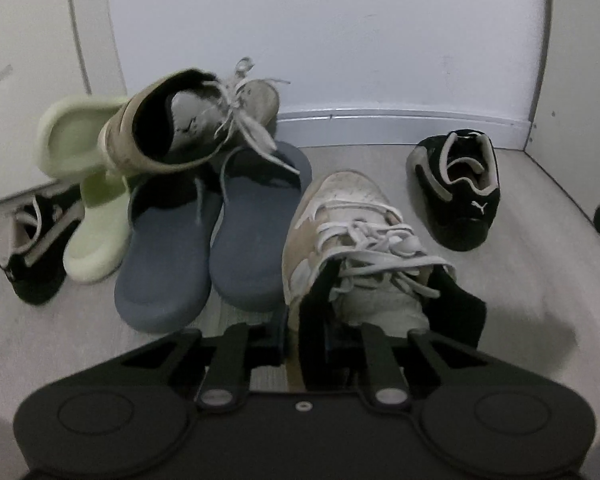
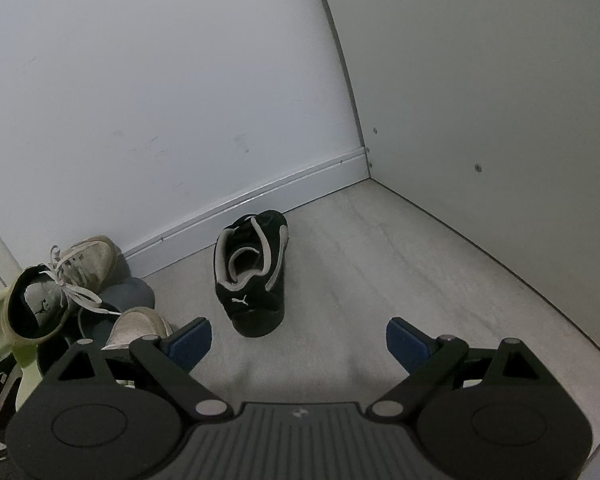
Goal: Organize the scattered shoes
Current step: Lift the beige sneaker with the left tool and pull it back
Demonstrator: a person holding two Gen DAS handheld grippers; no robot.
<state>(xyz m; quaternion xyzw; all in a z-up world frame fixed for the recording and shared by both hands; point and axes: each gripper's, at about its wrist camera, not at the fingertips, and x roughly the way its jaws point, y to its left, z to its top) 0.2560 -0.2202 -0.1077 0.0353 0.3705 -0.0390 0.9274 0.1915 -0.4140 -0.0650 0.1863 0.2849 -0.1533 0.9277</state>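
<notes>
My left gripper (image 1: pixel 306 344) is shut on the heel collar of a white and tan laced sneaker (image 1: pixel 352 240), whose toe points toward the wall. Its mate (image 1: pixel 188 120) lies tilted on top of a pile with two blue-grey slides (image 1: pixel 164 256) and two pale green slides (image 1: pixel 96 236). One black sneaker (image 1: pixel 36 248) sits at the far left, another black sneaker (image 1: pixel 458 188) stands alone at the right. My right gripper (image 2: pixel 298 340) hangs open and empty just short of that lone black sneaker's (image 2: pixel 252 272) heel.
A white wall with a grey baseboard (image 2: pixel 260 196) runs behind the shoes. A white side panel (image 2: pixel 500 120) closes the corner on the right. Bare light wood floor (image 2: pixel 400 264) stretches between the lone black sneaker and that panel.
</notes>
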